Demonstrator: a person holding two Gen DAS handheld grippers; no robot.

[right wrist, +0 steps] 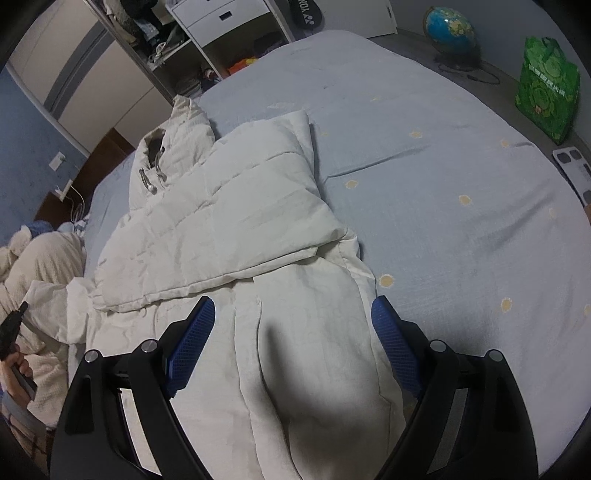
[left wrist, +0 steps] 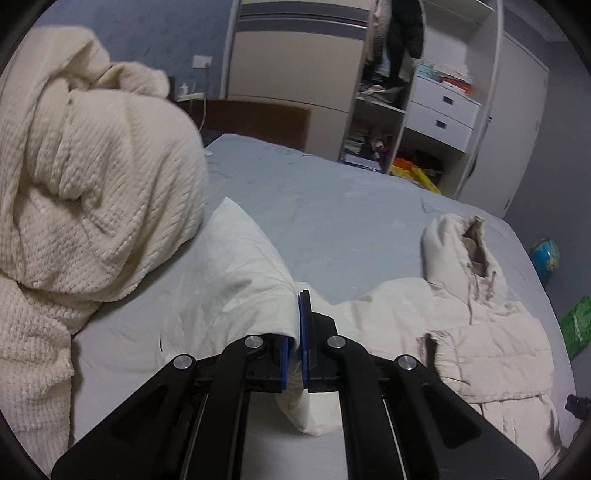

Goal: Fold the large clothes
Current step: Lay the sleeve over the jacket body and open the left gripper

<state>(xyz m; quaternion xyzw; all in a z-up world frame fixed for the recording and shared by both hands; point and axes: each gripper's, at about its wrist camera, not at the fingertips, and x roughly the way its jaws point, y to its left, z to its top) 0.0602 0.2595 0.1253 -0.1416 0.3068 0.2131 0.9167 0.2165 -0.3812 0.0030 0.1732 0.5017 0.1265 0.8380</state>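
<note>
A white puffer jacket (right wrist: 229, 221) lies on the blue bed sheet (right wrist: 443, 203), its hood (right wrist: 173, 147) toward the wardrobe. One sleeve (right wrist: 277, 177) is folded across its chest. My left gripper (left wrist: 297, 321) is shut on the other sleeve (left wrist: 240, 266) and holds it raised off the bed; cloth drapes over the left finger. The jacket's body (left wrist: 498, 343) and hood (left wrist: 461, 240) lie to the right of it. My right gripper (right wrist: 293, 306) hovers open above the jacket's lower part, with nothing between its blue pads (right wrist: 192, 339).
A cream knitted blanket (left wrist: 92, 166) is heaped on the bed's left side. An open wardrobe (left wrist: 406, 110) with drawers stands beyond the bed. On the floor are a globe (right wrist: 448, 26), a green bag (right wrist: 546, 92) and a white scale (right wrist: 572, 166).
</note>
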